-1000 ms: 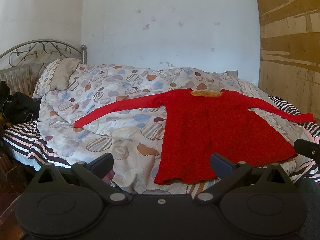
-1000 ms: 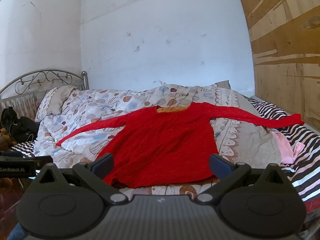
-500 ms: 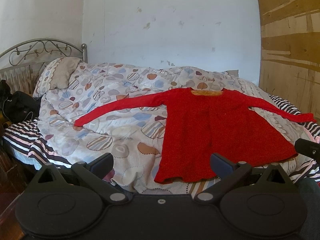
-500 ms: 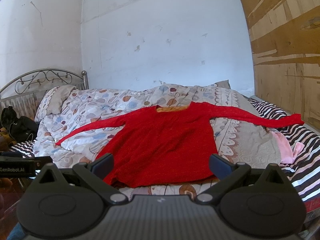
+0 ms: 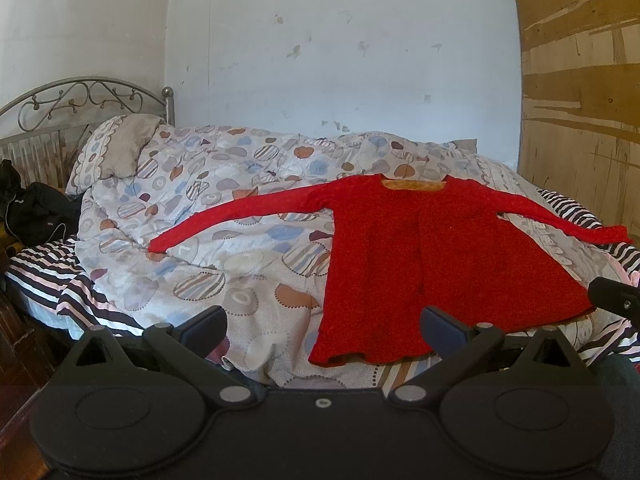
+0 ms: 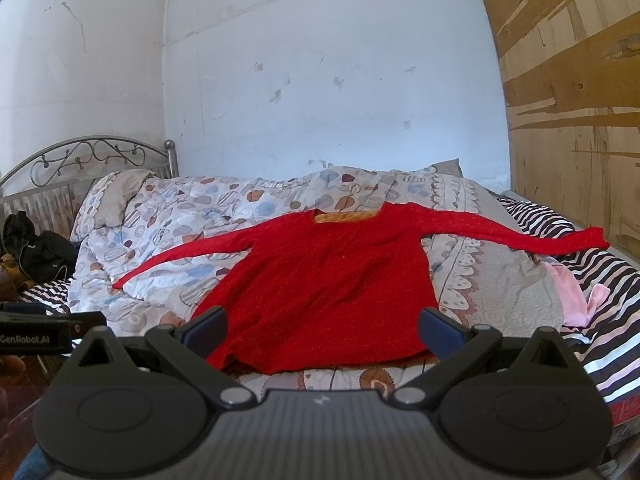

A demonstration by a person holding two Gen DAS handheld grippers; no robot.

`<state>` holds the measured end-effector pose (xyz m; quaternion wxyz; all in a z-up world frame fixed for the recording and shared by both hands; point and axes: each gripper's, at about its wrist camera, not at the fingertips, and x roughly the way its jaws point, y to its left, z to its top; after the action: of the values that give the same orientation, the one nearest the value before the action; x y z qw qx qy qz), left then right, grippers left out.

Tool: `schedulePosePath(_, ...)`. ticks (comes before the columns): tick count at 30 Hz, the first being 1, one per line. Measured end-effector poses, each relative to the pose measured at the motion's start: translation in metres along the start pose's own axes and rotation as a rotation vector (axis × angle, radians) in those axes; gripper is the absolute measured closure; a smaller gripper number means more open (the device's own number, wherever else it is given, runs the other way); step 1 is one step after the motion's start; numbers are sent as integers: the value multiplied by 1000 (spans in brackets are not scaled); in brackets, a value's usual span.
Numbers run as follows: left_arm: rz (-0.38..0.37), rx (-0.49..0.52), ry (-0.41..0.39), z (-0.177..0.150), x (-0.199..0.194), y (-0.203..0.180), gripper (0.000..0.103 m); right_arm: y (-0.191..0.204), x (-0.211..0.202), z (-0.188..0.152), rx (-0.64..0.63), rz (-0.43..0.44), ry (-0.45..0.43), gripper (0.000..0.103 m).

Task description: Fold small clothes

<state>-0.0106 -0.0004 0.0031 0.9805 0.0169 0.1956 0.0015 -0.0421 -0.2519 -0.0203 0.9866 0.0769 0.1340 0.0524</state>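
A red long-sleeved top (image 5: 432, 256) lies flat on the patterned duvet (image 5: 224, 248), sleeves spread ready for folding, while the left gripper (image 5: 322, 326) and right gripper (image 6: 322, 326) hover short of its hem, jaws wide and empty.

Red top (image 6: 320, 280) flat on duvet (image 6: 180, 220) — right tool (image 6: 322, 330) open, empty.

Left tool (image 5: 322, 326) view drifted slightly downward: red top (image 5: 440, 256) sits marginally higher in frame.
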Motion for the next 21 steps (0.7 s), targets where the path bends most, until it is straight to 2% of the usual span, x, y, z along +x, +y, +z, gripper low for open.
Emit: schedulePosePath(21, 0, 0, 0, 0, 0, 0, 1, -1, 1, -2, 1, 2, 9, 0)
